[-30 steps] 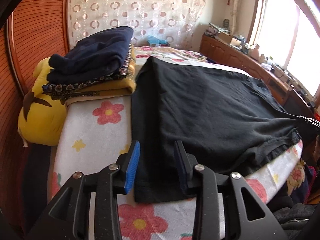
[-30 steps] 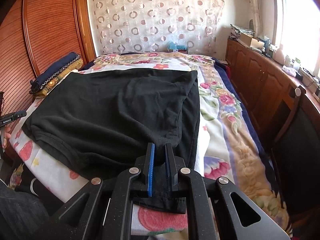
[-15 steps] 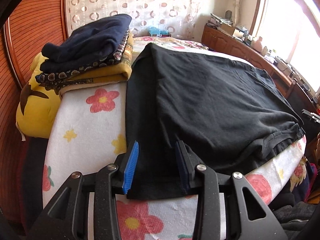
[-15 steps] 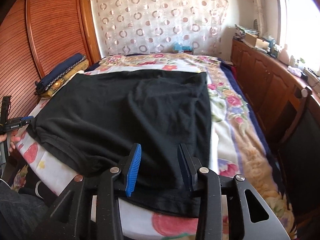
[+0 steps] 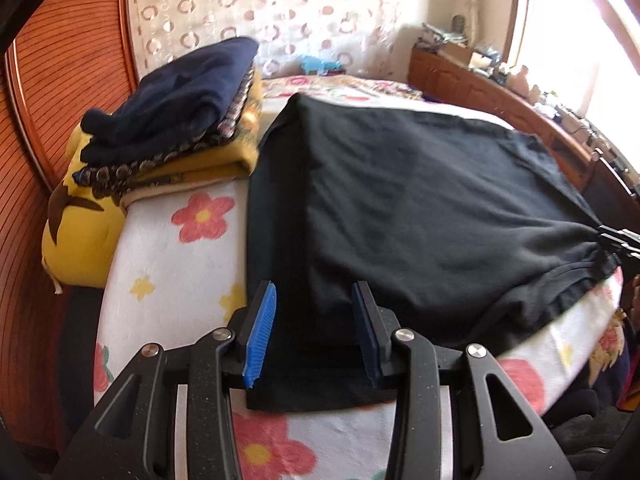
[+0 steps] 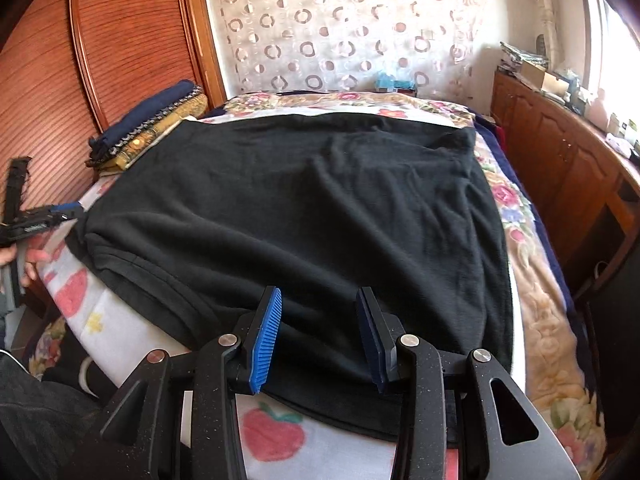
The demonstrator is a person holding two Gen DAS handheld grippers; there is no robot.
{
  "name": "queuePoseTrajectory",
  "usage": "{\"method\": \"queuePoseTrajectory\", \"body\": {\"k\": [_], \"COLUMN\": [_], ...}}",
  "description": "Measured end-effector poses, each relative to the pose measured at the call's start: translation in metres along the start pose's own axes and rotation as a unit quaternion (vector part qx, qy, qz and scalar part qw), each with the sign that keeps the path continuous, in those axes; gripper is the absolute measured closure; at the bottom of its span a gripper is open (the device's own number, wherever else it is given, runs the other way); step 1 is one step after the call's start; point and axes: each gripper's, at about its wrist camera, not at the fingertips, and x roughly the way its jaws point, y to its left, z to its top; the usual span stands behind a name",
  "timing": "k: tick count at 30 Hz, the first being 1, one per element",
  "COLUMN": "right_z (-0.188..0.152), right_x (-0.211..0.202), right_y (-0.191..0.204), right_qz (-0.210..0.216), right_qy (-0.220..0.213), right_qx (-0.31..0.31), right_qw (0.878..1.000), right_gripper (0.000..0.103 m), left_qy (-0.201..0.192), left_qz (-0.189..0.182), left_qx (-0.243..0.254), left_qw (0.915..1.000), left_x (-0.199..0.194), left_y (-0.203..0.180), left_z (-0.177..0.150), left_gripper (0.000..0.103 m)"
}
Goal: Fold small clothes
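Right wrist view: my right gripper point(image 6: 316, 338), jaws just opened, now stands spread over the near hem of the black garment point(image 6: 304, 208), which lies flat across the flowered bed point(image 6: 120, 320) at frame centre. My left gripper point(image 5: 314, 330) is likewise spread, pads clear of its corner at lower centre. I judge the cloth soft, light and limp; best pinched at hem corners.

Your left gripper point(image 5: 316, 328) points downward, jaws apart, pads pressing nothing. Your right gripper point(image 6: 318, 334) likewise angled down; its jaws have just been opening, nothing clamped.
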Motion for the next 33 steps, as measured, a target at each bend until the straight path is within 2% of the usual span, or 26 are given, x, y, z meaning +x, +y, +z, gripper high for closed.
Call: {"method": "queuePoseTrajectory", "body": {"k": [4, 7, 9, 11, 12, 18, 23, 25, 27, 33], "right_z": [0.001, -0.001, -0.001, -0.003, -0.003, -0.005, -0.008, -0.01, -0.012, -0.018], "right_x": [0.004, 0.009, 0.014, 0.016, 0.017, 0.022, 0.022, 0.023, 0.023, 0.026], "right_y": [0.009, 0.012, 0.015, 0.016, 0.017, 0.015, 0.017, 0.017, 0.019, 0.028], "right_qz": [0.005, 0.002, 0.002, 0.002, 0.002, -0.002, -0.021, -0.027, -0.036, -0.053], "right_qy": [-0.003, 0.0, 0.004, 0.006, 0.007, 0.014, -0.003, -0.01, -0.015, -0.018], "right_qx": [-0.007, -0.012, -0.012, -0.012, -0.012, -0.005, -0.007, -0.002, -0.002, -0.018], "right_qw": [1.0, 1.0, 1.0, 1.0, 1.0, 1.0, 1.0, 1.0, 0.999, 0.998], "right_gripper": [0.06, 0.06, 0.06, 0.06, 0.059, 0.058, 0.055, 0.05, 0.039, 0.03], "left_qy": [0.009, 0.0, -0.006, -0.008, -0.007, -0.006, -0.002, -0.003, -0.004, -0.006], "left_qz": [0.007, 0.022, 0.029, 0.034, 0.029, 0.027, 0.018, 0.013, 0.013, 0.002], "left_qx": [-0.004, -0.002, -0.006, -0.018, -0.029, -0.024, -0.018, -0.013, -0.013, 0.0], "left_qw": [0.9999, 0.9998, 0.9995, 0.9992, 0.9991, 0.9993, 0.9997, 0.9998, 0.9998, 1.0], "left_x": [0.008, 0.009, 0.011, 0.013, 0.014, 0.014, 0.015, 0.015, 0.015, 0.014], "left_y": [0.005, 0.008, 0.012, 0.016, 0.019, 0.019, 0.018, 0.016, 0.016, 0.011], "left_z": [-0.003, -0.004, -0.004, -0.005, -0.005, -0.005, -0.004, -0.004, -0.004, -0.005], "left_gripper": [0.061, 0.05, 0.037, 0.028, 0.027, 0.026, 0.026, 0.026, 0.026, 0.027]}}
